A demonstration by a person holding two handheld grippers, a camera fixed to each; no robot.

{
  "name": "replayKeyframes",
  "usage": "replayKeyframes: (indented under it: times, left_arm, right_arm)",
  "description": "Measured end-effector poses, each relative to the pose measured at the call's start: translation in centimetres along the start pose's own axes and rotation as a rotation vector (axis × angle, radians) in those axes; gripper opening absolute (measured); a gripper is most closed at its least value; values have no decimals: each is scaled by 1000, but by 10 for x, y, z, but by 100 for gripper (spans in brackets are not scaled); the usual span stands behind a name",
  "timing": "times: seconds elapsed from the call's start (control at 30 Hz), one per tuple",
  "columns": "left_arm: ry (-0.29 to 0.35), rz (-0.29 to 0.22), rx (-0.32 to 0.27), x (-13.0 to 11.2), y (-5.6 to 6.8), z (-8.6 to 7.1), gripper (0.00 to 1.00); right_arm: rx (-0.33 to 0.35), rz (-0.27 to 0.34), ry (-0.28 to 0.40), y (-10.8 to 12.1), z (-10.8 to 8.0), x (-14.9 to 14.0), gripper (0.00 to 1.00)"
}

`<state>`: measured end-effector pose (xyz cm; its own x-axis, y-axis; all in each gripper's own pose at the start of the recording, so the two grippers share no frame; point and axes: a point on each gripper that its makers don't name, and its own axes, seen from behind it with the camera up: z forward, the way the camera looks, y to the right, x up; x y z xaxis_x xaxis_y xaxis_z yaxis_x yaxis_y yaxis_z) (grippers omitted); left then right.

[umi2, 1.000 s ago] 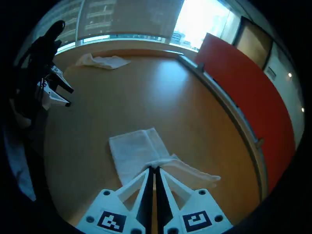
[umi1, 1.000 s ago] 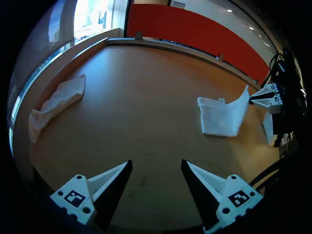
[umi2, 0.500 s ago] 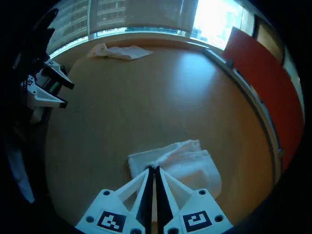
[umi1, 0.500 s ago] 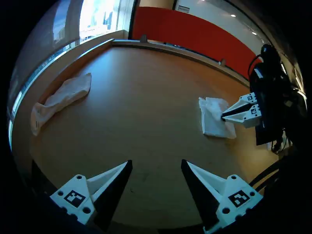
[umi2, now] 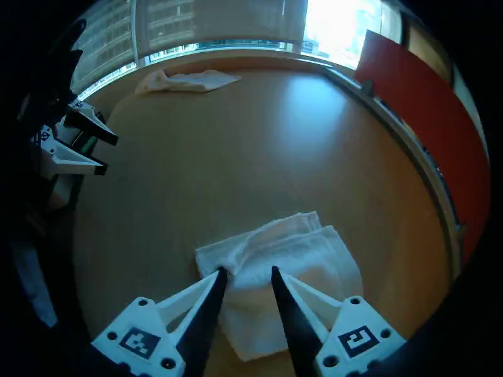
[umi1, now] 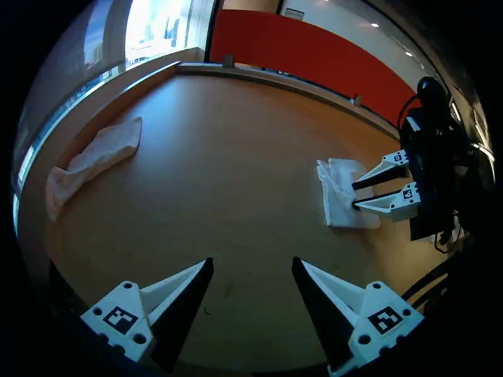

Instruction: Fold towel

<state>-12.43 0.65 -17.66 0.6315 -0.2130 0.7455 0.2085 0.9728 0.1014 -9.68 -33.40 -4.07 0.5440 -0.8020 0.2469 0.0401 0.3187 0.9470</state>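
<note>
White towel (umi2: pixel 286 257), folded into a compact stack of layers, lies flat on the wooden table (umi2: pixel 220 144). It sits on the side nearer the red wall panel (umi2: pixel 434 119), with a loose rumpled fold along its upper edge.

Right hand-held gripper (umi2: pixel 246 271): fingers spread, tips over the towel's near edge, one on each side of a raised crease. Nothing is pinched between them. Whether the tips touch the cloth cannot be told. In the left gripper view the same two fingers point at the towel from the side, jaws apart.

Left hand-held gripper (umi1: pixel 251 260): fingers spread wide above bare table, well apart from the towel, holding nothing.

Second towel (umi1: pixel 94 160): unfolded, crumpled into a long strip, lying near the table's far rim under the window (umi1: pixel 151 28), well apart from both grippers.
</note>
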Motion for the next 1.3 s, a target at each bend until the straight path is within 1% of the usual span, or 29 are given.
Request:
replayKeyframes:
  times: [0.07,0.2,0.4,0.6,0.67,0.8,0.87,1.1,1.3]
  left_arm:
    - [0,2,0,1,0,1,93]
    - [1,7,0,3,2,2,93]
    - [0,9,-2,4,4,3,93]
    - [3,2,-2,5,5,3,93]
    - [4,0,-1,5,5,3,93]
    - [4,-3,-2,5,6,3,93]
    - [4,-3,-2,5,7,3,93]
    - [7,0,-5,7,10,4,93]
    - [8,4,-6,9,11,6,93]
  right_arm:
    - [-8,7,5,3,-2,0,61]
    - [-18,21,12,8,-5,-1,61]
    - [-19,28,23,9,-8,0,61]
    - [-17,26,32,10,-11,2,69]
    - [-18,25,32,11,-12,1,72]
    - [-21,19,35,13,-14,1,88]
    - [-22,15,37,14,-15,1,91]
    - [-25,15,41,15,-19,0,91]
    - [-29,24,31,13,-22,-12,91]
